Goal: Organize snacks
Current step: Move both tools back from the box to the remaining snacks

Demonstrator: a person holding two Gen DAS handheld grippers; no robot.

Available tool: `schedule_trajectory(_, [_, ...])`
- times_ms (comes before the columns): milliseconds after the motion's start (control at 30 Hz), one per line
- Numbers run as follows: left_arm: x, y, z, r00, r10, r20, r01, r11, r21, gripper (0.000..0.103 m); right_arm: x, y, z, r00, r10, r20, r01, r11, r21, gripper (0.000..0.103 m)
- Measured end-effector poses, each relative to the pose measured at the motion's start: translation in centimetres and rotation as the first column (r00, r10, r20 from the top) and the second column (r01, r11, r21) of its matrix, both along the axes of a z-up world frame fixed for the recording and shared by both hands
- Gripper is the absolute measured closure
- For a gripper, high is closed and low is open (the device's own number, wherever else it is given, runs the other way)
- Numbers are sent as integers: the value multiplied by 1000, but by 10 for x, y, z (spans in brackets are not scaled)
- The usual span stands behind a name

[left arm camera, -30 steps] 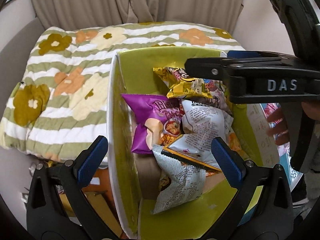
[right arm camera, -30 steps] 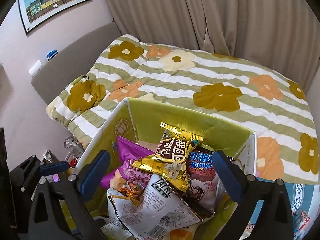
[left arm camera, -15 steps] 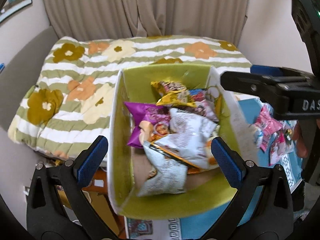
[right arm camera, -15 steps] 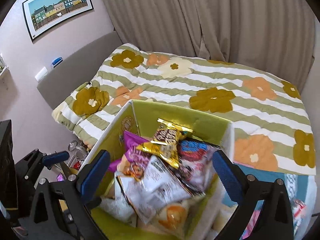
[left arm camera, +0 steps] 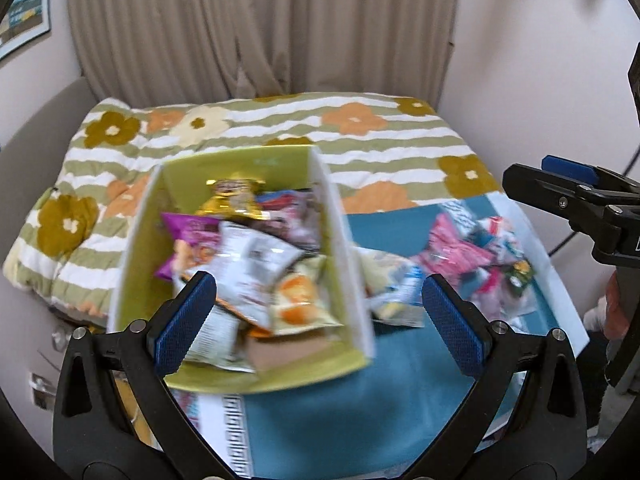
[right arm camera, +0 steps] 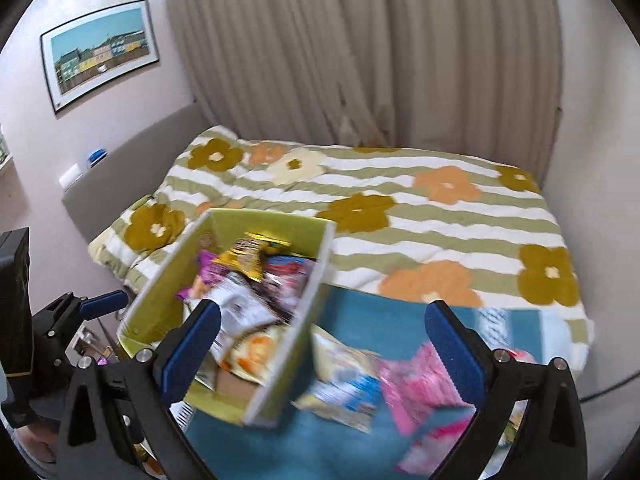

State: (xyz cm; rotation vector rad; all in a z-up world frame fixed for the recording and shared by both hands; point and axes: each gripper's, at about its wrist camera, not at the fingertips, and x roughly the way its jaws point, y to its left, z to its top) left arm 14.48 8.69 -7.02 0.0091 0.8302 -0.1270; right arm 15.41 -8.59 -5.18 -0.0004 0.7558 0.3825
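A green box (left arm camera: 144,248) (right arm camera: 160,304) stands on a blue mat (left arm camera: 352,412) (right arm camera: 352,312), filled with several snack bags: a gold one (left arm camera: 234,200), a purple one (left arm camera: 188,236), a white one (left arm camera: 248,256). Loose snacks lie on the mat right of the box: a pale bag (left arm camera: 394,288) (right arm camera: 340,376) and pink packets (left arm camera: 452,248) (right arm camera: 416,380). My left gripper (left arm camera: 320,312) is open and empty, above the box's near right corner. My right gripper (right arm camera: 324,344) is open and empty, above the box's right wall. The right gripper also shows in the left wrist view (left arm camera: 568,196).
A bed with a green-striped flower quilt (left arm camera: 280,128) (right arm camera: 400,200) lies behind the box. Beige curtains (right arm camera: 360,48) hang at the back. A framed picture (right arm camera: 100,52) hangs on the left wall. Clutter sits on the floor left of the mat (left arm camera: 44,384).
Both grippers have pulled back and up from the box, still open. The mat and the loose snacks to the right have come into view.
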Motion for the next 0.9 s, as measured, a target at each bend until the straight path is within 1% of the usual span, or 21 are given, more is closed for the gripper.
schedule_trajectory(133, [-14,-39,0,1000,-31,0,31,999,-22,1,-20,-48,-2,998,-60,-10,60,998,-6,1])
schedule_trajectory(267, [-25,-79,-7,998,-60,-8,59,998,-27,1,-36,-89,-6,994,-105,-17,105,994,-13,1])
schedule_trajectory(500, [-34,-139,-33,990,-122,-66,119,992,-44,1,-53,-157,-34,982,-179,-65,178,984,-22,1])
schedule_trajectory(700, [-28,-179,-59,974,-199,-112,195,980,-44,1,-56,-189,-66,958,-254,-134,255,967,-16,1])
schedule_trajectory(767, [-21,-190,-72,965,-228,-128,223,973,-49,1,-56,-196,-78,948,-280,-155,281,960,-11,1])
schedule_trajectory(900, [-6,-206,-101,944,-283,-171,278,959,-56,1,-50,-205,-106,915,-352,-197,358,934,-9,1])
